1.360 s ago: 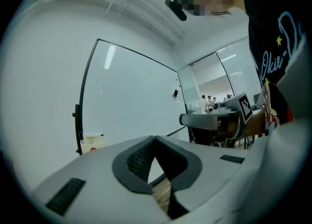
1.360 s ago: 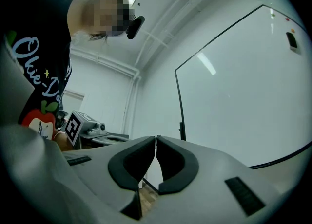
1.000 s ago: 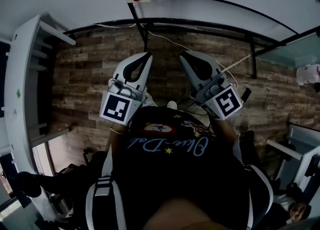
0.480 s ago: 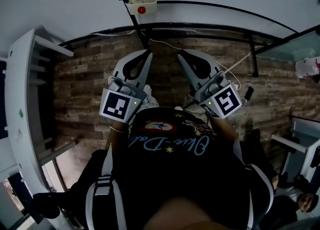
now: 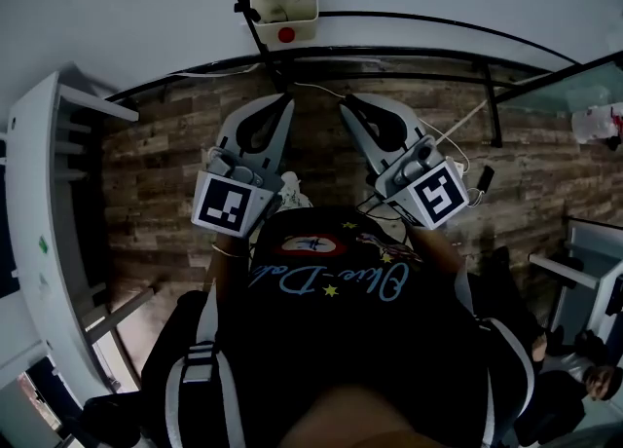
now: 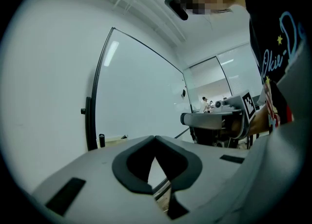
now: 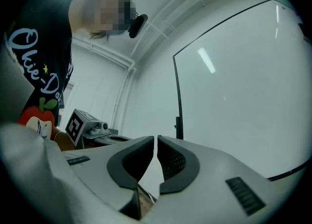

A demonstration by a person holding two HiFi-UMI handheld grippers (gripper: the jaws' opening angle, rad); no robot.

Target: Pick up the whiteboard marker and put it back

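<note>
Seemingly pre-pick: left gripper (image 6: pixel 155 137) and right gripper (image 7: pixel 156 138) both have jaws together w/ nothing btwn. Marker (image 6: pixel 101 140) is probably that dark stub at the whiteboard (image 6: pixel 141 96) frame, well apart. Next: open, reach.

The person is wearing a black T-shirt (image 5: pixel 331 339) that is carrying pale blue script lettering, small yellow stars and a red emblem across the chest. Pale grey straps (image 5: pixel 198 392) are running down each side of it. The left gripper (image 5: pixel 283 102) and right gripper (image 5: pixel 348 102) are showing light grey shells, with dark curved pads (image 6: pixel 122 177) lining their jaws. Each is bearing a white cube (image 5: pixel 232 208) printed with black square markers, and a thin white cable (image 5: pixel 456 156) is looping off the right one.
</note>
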